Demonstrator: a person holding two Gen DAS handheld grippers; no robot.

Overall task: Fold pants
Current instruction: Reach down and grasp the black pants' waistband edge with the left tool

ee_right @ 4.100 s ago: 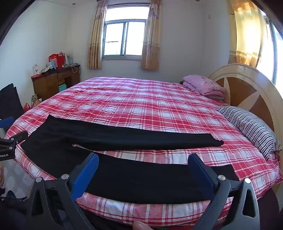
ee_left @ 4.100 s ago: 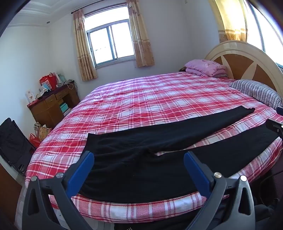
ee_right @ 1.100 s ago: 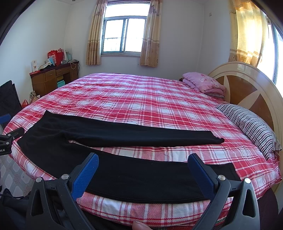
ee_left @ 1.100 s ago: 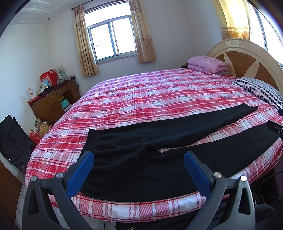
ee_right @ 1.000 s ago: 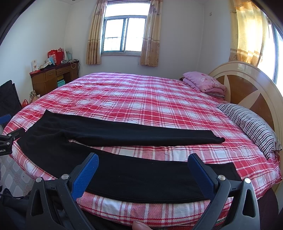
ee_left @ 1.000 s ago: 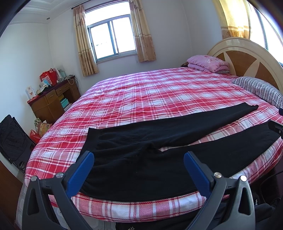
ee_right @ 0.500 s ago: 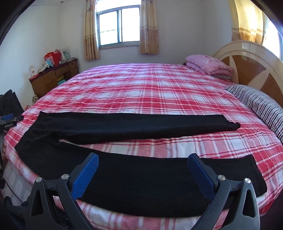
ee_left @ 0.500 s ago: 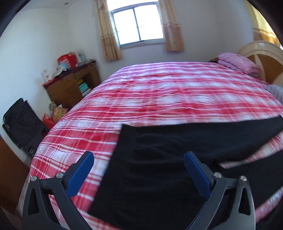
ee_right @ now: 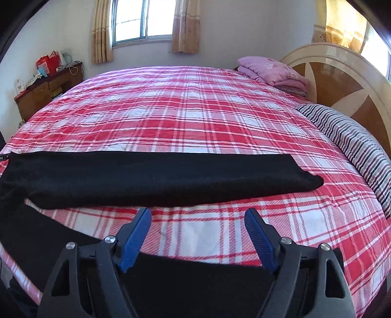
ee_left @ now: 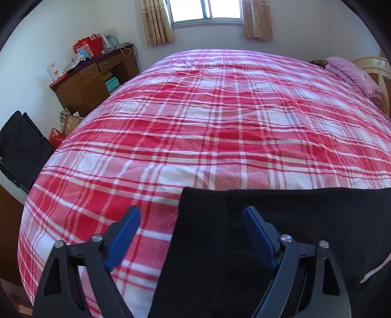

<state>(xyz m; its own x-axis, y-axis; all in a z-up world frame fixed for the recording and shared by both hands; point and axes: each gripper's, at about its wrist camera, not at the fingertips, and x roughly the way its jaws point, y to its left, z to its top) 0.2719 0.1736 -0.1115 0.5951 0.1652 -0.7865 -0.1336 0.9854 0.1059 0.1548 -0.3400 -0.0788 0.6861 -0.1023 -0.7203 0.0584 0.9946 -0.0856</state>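
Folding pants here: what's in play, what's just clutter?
In play:
black pants
plaid bed cover they lie on
left tool, closing over the waist edge
right tool, closing above the near leg

Clutter:
pink blanket
striped pillow
wooden desk

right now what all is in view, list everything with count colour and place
pants: 1, black, flat across the near side of the bed, legs apart
bed cover: 1, red and white plaid, over the whole bed
headboard: 1, cream and brown, far right
striped pillow: 1, white with dark stripes, by the headboard
pink blanket: 1, folded, far corner of the bed
desk: 1, brown, cluttered, by the left wall
red bag: 1, on the desk
window: 1, beige curtains, far wall
black case: 1, on the floor at left
left gripper: blue pads, closing over the waist end, not gripping
right gripper: blue pads, closing above the near leg, not gripping
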